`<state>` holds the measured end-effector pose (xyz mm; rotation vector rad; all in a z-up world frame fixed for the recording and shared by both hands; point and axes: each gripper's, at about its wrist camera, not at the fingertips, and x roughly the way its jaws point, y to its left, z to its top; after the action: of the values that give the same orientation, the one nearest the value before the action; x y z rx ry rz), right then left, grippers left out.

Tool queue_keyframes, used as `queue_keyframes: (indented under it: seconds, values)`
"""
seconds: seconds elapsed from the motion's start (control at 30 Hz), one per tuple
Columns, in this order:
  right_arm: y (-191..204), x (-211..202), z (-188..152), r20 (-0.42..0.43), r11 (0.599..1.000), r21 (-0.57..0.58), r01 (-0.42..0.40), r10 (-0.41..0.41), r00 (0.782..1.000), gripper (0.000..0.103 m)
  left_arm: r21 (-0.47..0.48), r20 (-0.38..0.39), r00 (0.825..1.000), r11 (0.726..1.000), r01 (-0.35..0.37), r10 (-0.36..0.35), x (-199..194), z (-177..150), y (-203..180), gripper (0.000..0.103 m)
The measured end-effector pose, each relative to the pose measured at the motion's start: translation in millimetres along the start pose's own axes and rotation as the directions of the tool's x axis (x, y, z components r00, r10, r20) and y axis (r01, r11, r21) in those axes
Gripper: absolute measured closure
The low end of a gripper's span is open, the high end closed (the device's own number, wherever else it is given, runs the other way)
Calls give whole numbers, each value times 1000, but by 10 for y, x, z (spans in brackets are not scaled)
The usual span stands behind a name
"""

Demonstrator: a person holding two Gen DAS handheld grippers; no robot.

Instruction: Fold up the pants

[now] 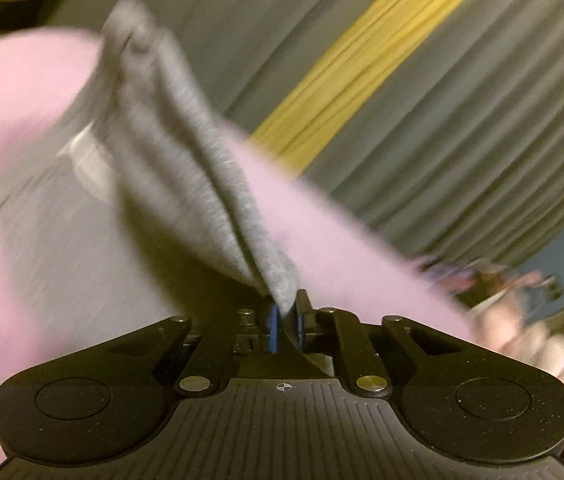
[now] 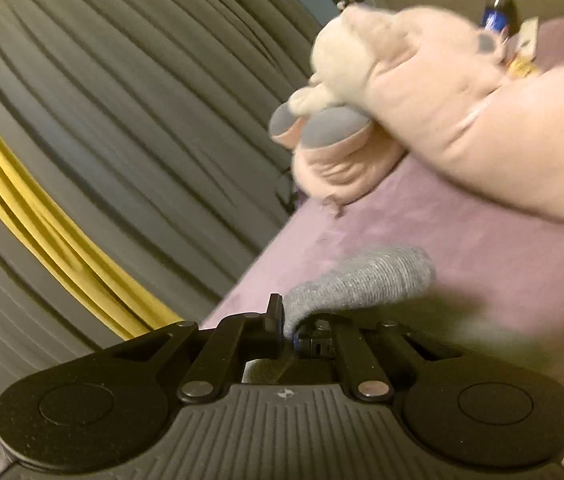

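Observation:
The grey knit pants (image 1: 185,152) stretch from my left gripper (image 1: 286,312) up and to the left, lifted in blurred folds above the pink bed cover (image 1: 362,248). That gripper is shut on an edge of the grey fabric between its blue pads. In the right wrist view my right gripper (image 2: 290,328) is shut on another bunched end of the grey pants (image 2: 366,280), which rises off the pink bed (image 2: 462,248) just ahead of the fingers. How the rest of the garment lies is hidden by blur.
A pink and white plush toy (image 2: 394,88) lies on the bed at the far side, with a blue bottle (image 2: 498,4) and small items behind it. Grey curtains with a yellow strip (image 1: 362,64) hang beyond the bed edge.

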<state>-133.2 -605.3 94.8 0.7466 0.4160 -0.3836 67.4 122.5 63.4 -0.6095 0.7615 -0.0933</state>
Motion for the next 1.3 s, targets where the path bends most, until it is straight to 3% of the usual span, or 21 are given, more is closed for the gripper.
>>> queue_keyframes:
  seconds: [0.07,0.13,0.17,0.2,0.27,0.37,0.43,0.5,0.53,0.57,0.7,0.8,0.87,0.93,0.97,1.0,1.03,1.1,1.13,1.2,1.3]
  values:
    - [-160,30,-147,-45,994,-48,96,-98,994,97,-93,-43,995,991,-97,94,153,-235,286,88]
    - [-358,159,-331,-135,982,-41,183,-187,973,97,-212,-57,993,970,-118,108,172,-355,531,86]
    - [-458,213,-422,-184,975,-17,220,-219,958,93,-253,-46,992,959,-128,120,154,-368,610,80]
    - [-526,228,-494,-206,971,8,241,-234,950,91,-271,-28,992,954,-128,126,124,-348,679,65]
    - [-592,184,-608,-212,973,43,226,-213,954,86,-306,29,988,942,-137,153,44,-308,780,48]
    - [-583,168,-612,-204,979,73,190,-172,964,72,-335,27,978,924,-185,205,131,-187,862,46]
    - [-536,248,-581,-210,980,84,182,-161,964,72,-364,-30,981,912,-188,190,170,-211,972,47]
    - [-477,356,-554,-219,979,94,180,-156,963,74,-397,-52,980,897,-196,191,175,-318,959,57]
    - [-437,420,-539,-222,979,85,188,-165,961,81,-383,-42,979,902,-200,199,153,-350,912,67]
    - [-385,434,-522,-220,979,58,193,-176,959,98,-359,-32,977,910,-209,211,136,-313,881,93]
    - [-93,137,-391,-90,986,-79,147,-154,984,99,-274,62,978,945,-177,201,-141,-237,705,93]
    - [65,-84,-382,21,960,-209,188,-188,982,99,-238,70,963,942,-238,260,-218,-252,706,90]
    - [28,4,-475,26,916,-295,273,-278,960,98,-282,-4,946,907,-313,325,-217,-310,770,86]
    - [-94,149,-557,-45,873,-330,360,-395,918,95,-297,-56,912,866,-403,405,-246,-336,776,74]
    - [-162,182,-578,-69,843,-322,432,-476,877,89,-288,-52,889,845,-450,456,-344,-344,753,65]
    - [-209,160,-584,-62,815,-309,490,-531,845,87,-274,-23,866,829,-487,500,-437,-345,712,64]
    - [-237,96,-576,-33,800,-294,522,-555,832,84,-255,23,841,816,-518,541,-534,-331,635,64]
    - [-184,-19,-541,52,759,-298,579,-592,804,73,-195,126,824,828,-526,553,-656,-278,426,59]
    - [-116,-62,-530,93,751,-314,581,-584,806,73,-154,171,830,847,-509,530,-655,-244,289,55]
    - [77,-114,-547,141,774,-338,536,-522,841,70,-56,224,863,890,-453,453,-557,-206,25,46]
    - [412,38,-721,72,842,-417,343,-346,935,60,126,184,931,932,-341,316,-135,-261,-427,44]
